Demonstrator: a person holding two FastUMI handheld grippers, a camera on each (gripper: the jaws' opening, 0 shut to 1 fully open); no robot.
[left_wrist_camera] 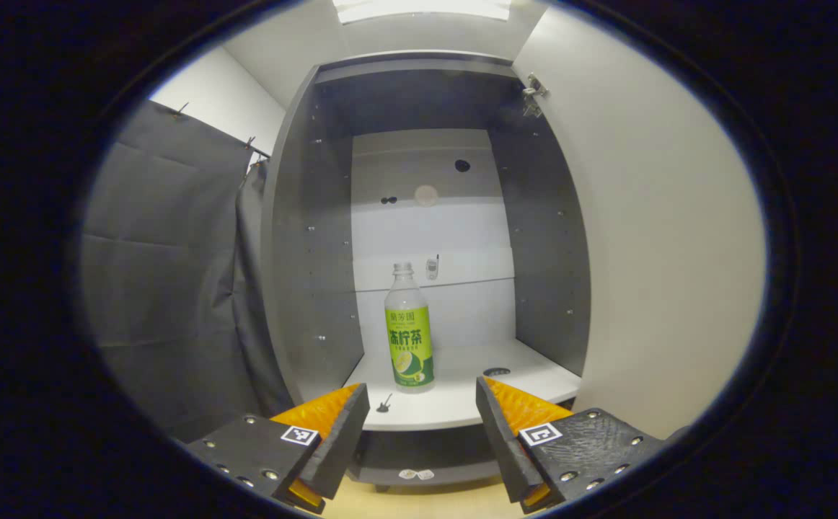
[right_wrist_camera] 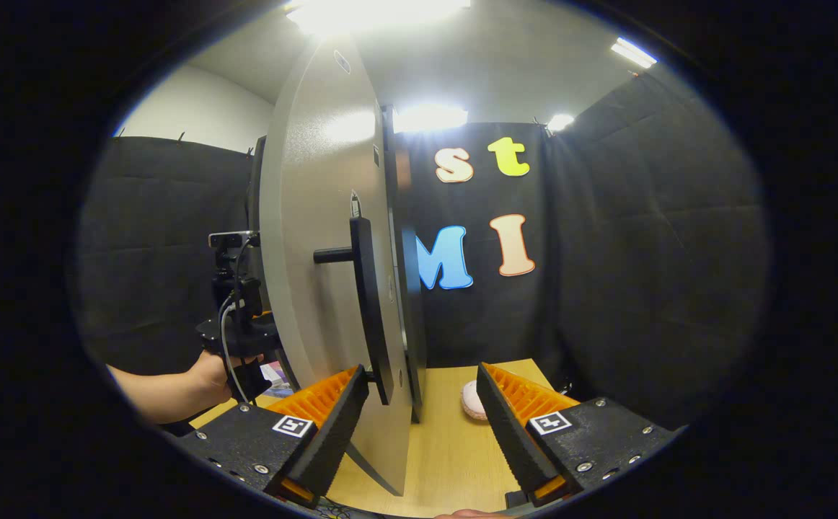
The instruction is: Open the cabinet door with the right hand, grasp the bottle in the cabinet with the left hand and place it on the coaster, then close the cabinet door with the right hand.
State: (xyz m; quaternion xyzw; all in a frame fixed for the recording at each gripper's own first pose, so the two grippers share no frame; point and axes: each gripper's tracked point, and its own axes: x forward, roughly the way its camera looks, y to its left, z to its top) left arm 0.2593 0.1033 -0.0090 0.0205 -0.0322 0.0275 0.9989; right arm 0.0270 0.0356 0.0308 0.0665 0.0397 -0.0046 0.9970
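Left hand-held gripper [left_wrist_camera: 422, 432] is spread wide with nothing between its fingers, aimed into the open cabinet [left_wrist_camera: 318, 238] from in front of the shelf edge. Bottle [left_wrist_camera: 409, 330] stands upright on the white cabinet shelf [left_wrist_camera: 462, 404], near the front lip and left of centre, apart from both side walls and apart from the fingers. Free room on the shelf lies to the bottle's right. Cabinet door [left_wrist_camera: 650, 238] stands swung out along the right side of the left gripper view.

Right hand-held gripper [right_wrist_camera: 422, 425] is also spread wide, gripping nothing. Door's lower edge and the dark bar handle [right_wrist_camera: 370, 310] sit just beside its left finger [right_wrist_camera: 332, 418]; contact cannot be confirmed. Coaster [right_wrist_camera: 471, 400], pale and round, lies on the wooden table [right_wrist_camera: 448, 461] between the fingers' lines, beyond the door edge. Farther left, a hand [right_wrist_camera: 206, 375] holds the other gripper at the cabinet front.
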